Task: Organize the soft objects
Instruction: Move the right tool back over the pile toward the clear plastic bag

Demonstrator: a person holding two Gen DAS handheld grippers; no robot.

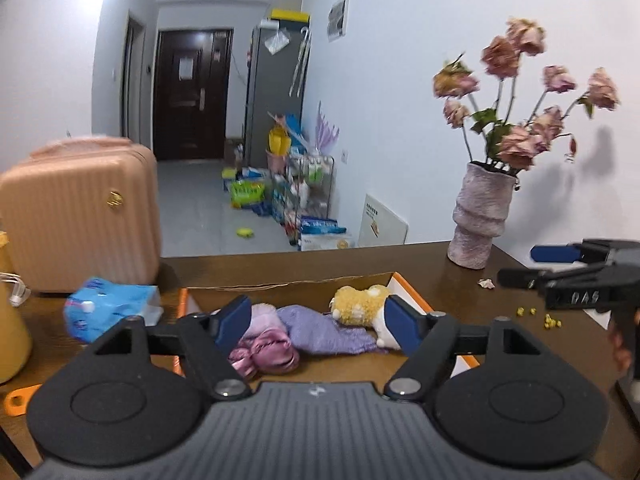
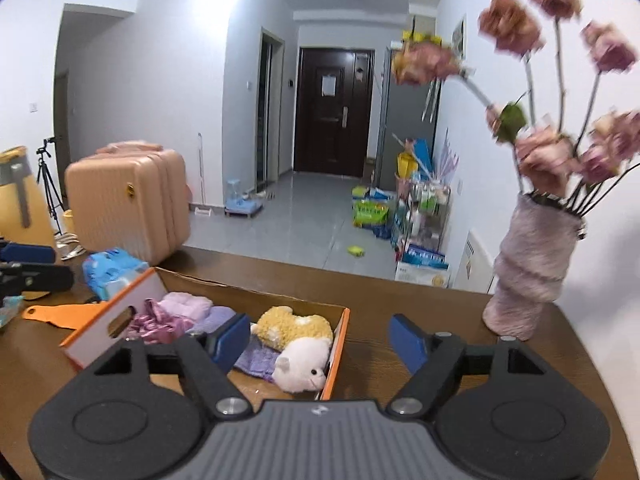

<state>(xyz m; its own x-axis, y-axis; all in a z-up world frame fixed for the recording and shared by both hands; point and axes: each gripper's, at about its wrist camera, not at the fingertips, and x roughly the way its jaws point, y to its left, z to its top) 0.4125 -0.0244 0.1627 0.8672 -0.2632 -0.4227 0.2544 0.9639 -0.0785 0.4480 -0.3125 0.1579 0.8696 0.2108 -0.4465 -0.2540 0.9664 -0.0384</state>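
An orange-rimmed cardboard box sits on the brown table. Inside lie a yellow and white plush toy, a purple cloth, a pink satin piece and a pale pink fluffy piece. My left gripper hangs open over the box with nothing between its blue pads. My right gripper is open too, empty, straddling the box's right wall. Each gripper shows at the edge of the other's view: the right gripper, the left gripper.
A ribbed vase of dried roses stands at the table's back right. A pink suitcase and a blue tissue pack sit at the left. An orange tool lies beside the box. Yellow crumbs dot the right side.
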